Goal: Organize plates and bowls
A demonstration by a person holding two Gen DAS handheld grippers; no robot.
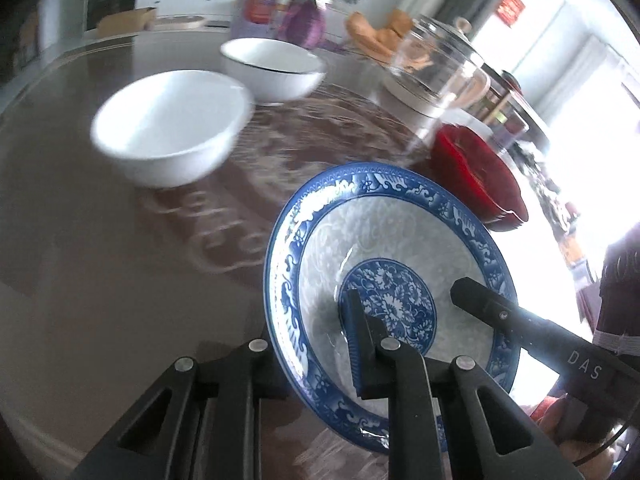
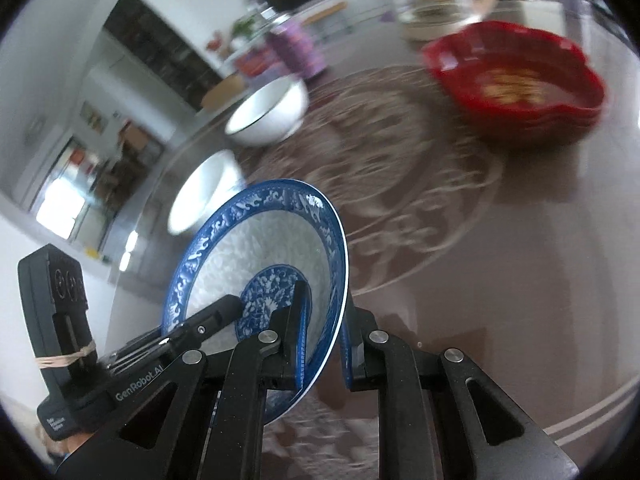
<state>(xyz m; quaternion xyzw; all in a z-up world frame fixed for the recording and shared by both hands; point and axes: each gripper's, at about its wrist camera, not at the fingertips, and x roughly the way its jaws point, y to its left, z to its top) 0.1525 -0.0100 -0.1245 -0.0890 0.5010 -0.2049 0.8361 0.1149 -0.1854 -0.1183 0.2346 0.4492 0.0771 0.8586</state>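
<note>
Off to your left, two white bowls (image 1: 170,126) sit apart on the table (image 1: 100,260), not yet stacked. Both your left gripper (image 1: 320,344) and right gripper (image 2: 322,332) pinch the blue plate (image 1: 384,240), tilted above the table. The red bowl (image 2: 516,80) waits at right; most sorting remains.

R gripper (image 2: 320,344) clamps rim of blue-and-white patterned porcelain plate (image 2: 276,240), plate tilted up | L gripper finger (image 2: 218,310) touches plate inside | 2 white round bowls (image 2: 268,114) (image 2: 204,192) behind | red scalloped bowl (image 2: 520,84) far right on brown patterned table (image 2: 520,260)
</note>
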